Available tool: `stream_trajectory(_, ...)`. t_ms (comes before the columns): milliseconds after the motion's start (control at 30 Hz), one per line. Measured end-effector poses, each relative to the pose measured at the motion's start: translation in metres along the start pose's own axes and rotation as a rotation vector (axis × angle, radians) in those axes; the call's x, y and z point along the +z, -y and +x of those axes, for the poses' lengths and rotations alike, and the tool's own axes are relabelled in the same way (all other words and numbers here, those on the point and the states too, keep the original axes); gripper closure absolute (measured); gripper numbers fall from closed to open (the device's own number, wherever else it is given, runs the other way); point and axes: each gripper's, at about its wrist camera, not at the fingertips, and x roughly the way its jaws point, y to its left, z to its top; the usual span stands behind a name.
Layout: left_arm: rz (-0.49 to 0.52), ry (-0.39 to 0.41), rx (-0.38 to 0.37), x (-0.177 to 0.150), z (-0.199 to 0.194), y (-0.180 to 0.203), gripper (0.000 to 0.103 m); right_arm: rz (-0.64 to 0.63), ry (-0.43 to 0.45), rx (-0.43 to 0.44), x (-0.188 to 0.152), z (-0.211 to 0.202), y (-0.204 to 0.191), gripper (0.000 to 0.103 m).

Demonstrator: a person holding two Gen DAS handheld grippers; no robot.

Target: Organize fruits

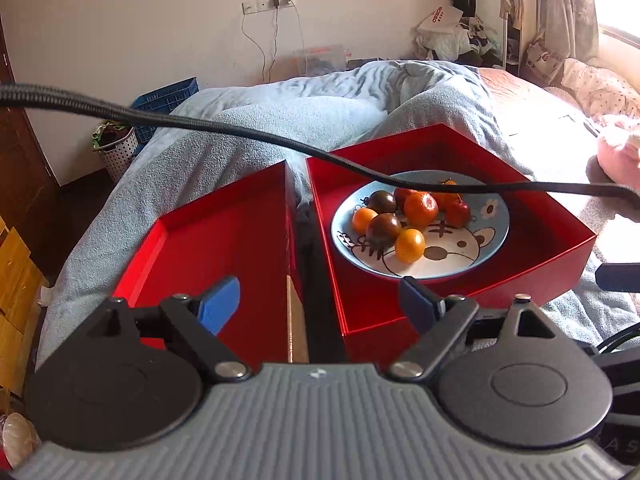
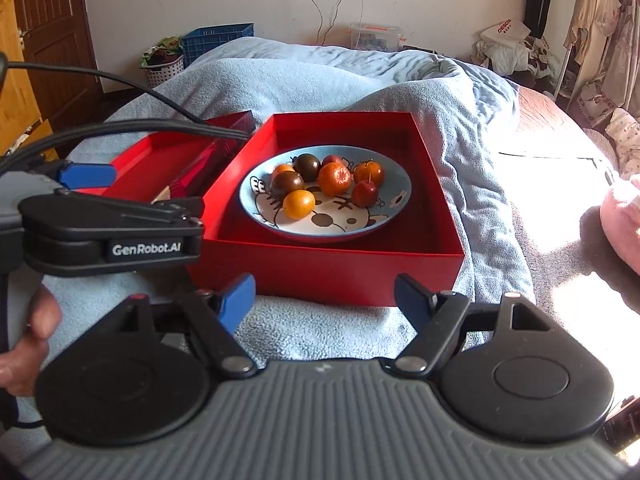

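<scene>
Fruits: eight counted on one plate — three orange tomatoes, two dark ones, two small red ones and one larger orange fruit at the centre. The plate lies inside the red box, ahead of the right gripper, whose fingers are spread apart with nothing between them. The left gripper is likewise spread and holds nothing; it hovers over the gap between the box and a second, shallower red tray to its left front. Both containers rest on a blue blanket. A black cable crosses the left view, cutting across the far fruits. Beyond, a blue crate and a white basket; the basket's contents are indistinct.
</scene>
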Motion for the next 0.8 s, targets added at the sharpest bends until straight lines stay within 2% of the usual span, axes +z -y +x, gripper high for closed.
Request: stream_trajectory(800, 0.005, -0.022, 0.000, -0.0033, 0.0082, 0.0014, 0.014, 0.003, -0.011, 0.006, -0.0036, 0.0042, -0.0007, 0.024)
